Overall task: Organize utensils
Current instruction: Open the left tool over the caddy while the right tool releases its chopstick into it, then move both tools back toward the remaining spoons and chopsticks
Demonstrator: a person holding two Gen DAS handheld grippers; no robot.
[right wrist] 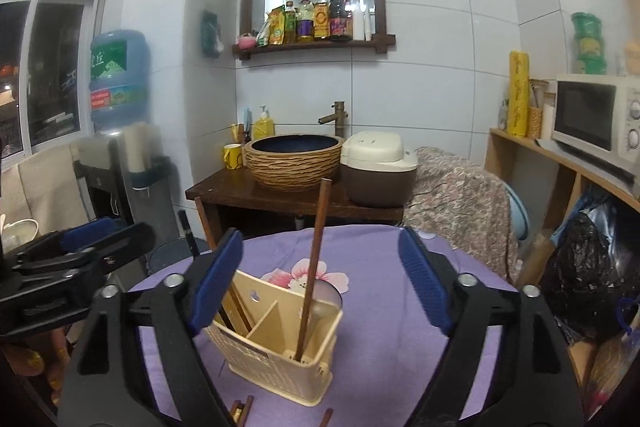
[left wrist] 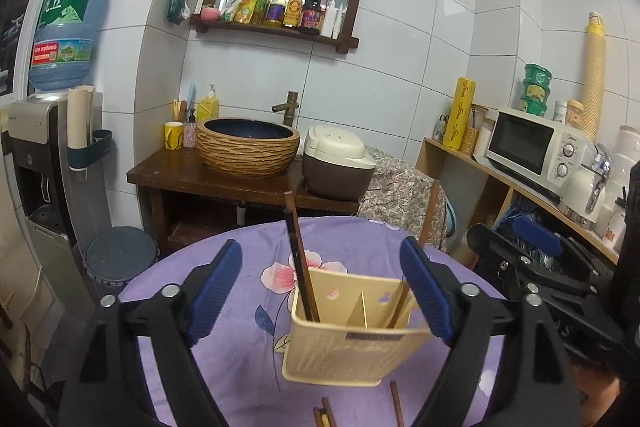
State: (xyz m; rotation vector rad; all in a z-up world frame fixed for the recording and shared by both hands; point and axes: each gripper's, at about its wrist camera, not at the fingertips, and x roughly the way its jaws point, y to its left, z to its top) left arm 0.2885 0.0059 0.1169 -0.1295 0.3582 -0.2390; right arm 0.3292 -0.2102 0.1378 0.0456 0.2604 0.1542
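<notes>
Both tongs, left (left wrist: 322, 285) and right (right wrist: 320, 279), gape empty over the cream holder (left wrist: 352, 335); loose chopsticks (left wrist: 398, 403) lie at six o'clock on the bench (left wrist: 224, 359), lengthwise toward twelve, nearer neither

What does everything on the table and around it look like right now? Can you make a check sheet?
Surface: round table under a purple flowered cloth.
Job's things: cream utensil holder stands on the cloth, with dividers inside; dark chopsticks lean in its left compartment, more chopsticks in the other end; loose chopsticks lie on the cloth at the near edge.
Clutter: nothing else seen on the cloth.
Grippers: left gripper and right gripper both have jaws wide open, holding nothing, one on each side of the holder.
Cables: nothing seen.
Surroundings: basin sink, rice cooker, microwave, water dispenser, shelf of bottles.
</notes>
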